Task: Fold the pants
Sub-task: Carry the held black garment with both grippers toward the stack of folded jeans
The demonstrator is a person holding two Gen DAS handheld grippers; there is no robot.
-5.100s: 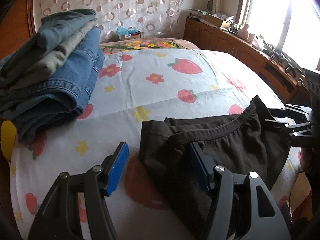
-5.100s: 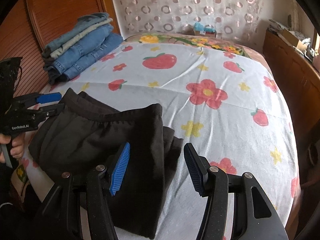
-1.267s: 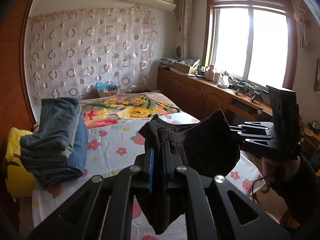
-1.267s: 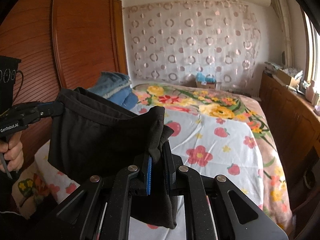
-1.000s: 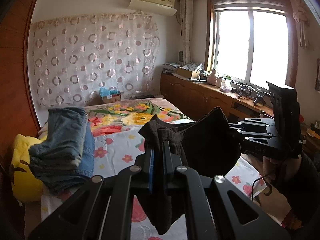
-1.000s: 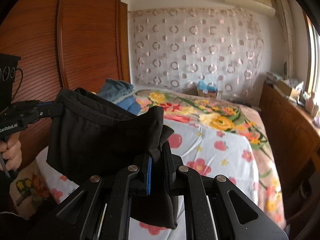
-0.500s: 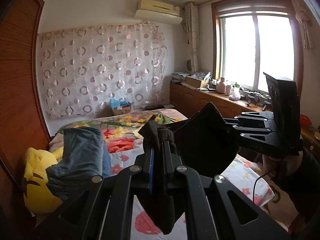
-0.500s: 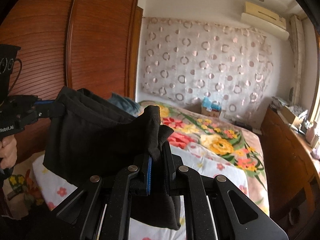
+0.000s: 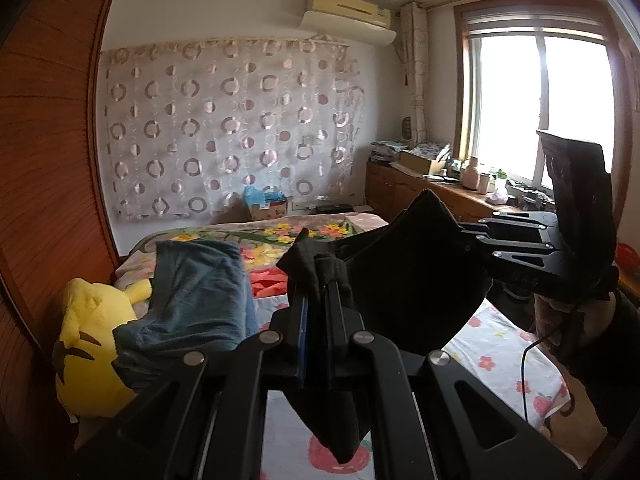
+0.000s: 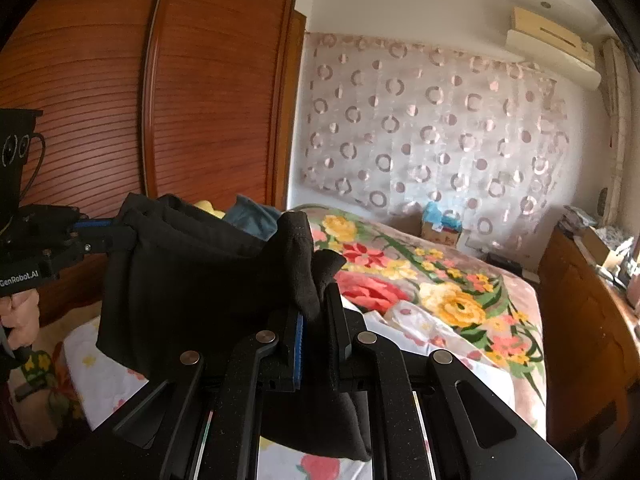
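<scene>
pants (image 9: pixel 416 280) pinched in my left gripper (image 9: pixel 316 320) and right gripper (image 10: pixel 318 320), both clamped on fabric | span runs left-right between them, hanging in air | bed (image 10: pixel 460 308) below and ahead, neither hand nearer

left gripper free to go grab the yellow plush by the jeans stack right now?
Probably not. The left gripper is shut on the black pants, which hang off the bed between it and the right gripper. The yellow plush sits unblocked at its left, but reaching it means dropping the pants first.
</scene>
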